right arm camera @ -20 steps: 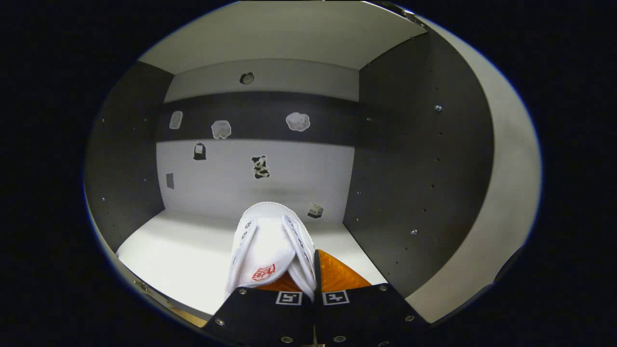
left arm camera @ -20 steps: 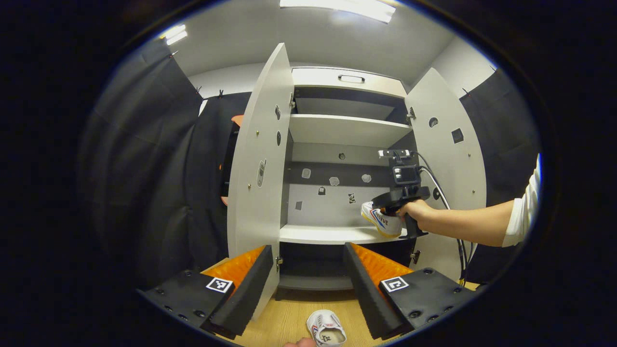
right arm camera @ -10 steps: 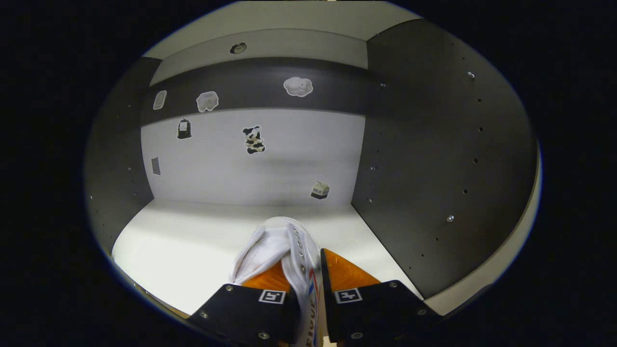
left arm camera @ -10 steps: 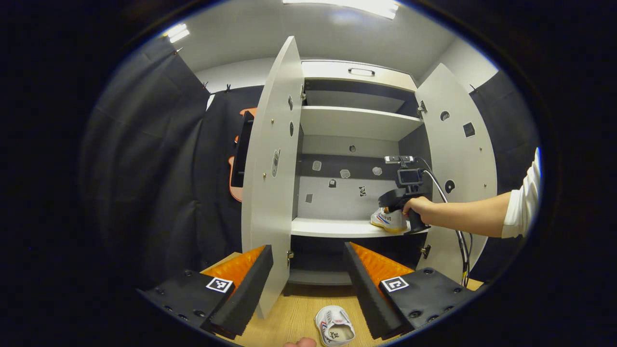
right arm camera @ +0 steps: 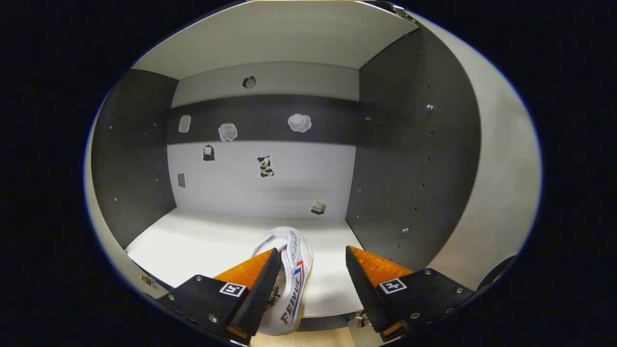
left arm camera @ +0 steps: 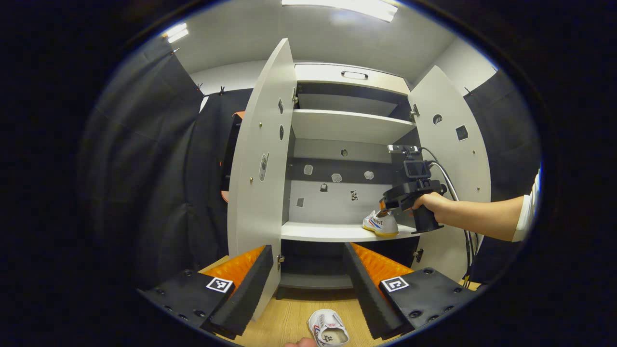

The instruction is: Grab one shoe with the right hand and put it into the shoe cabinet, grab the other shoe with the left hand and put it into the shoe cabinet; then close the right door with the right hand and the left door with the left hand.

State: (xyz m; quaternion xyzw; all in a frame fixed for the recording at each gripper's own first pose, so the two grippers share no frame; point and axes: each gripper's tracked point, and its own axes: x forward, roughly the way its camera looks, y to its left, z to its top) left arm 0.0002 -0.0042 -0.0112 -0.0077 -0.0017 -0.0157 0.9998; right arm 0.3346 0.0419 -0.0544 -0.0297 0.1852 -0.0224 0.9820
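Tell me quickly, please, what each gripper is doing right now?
Left gripper: open, holding nothing.
Right gripper: open, shoe released on the shelf.

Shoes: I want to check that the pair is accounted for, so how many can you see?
2. One shoe lies on the cabinet's middle shelf, near its right end, by the right gripper. The other shoe sits on the wooden floor before the cabinet.
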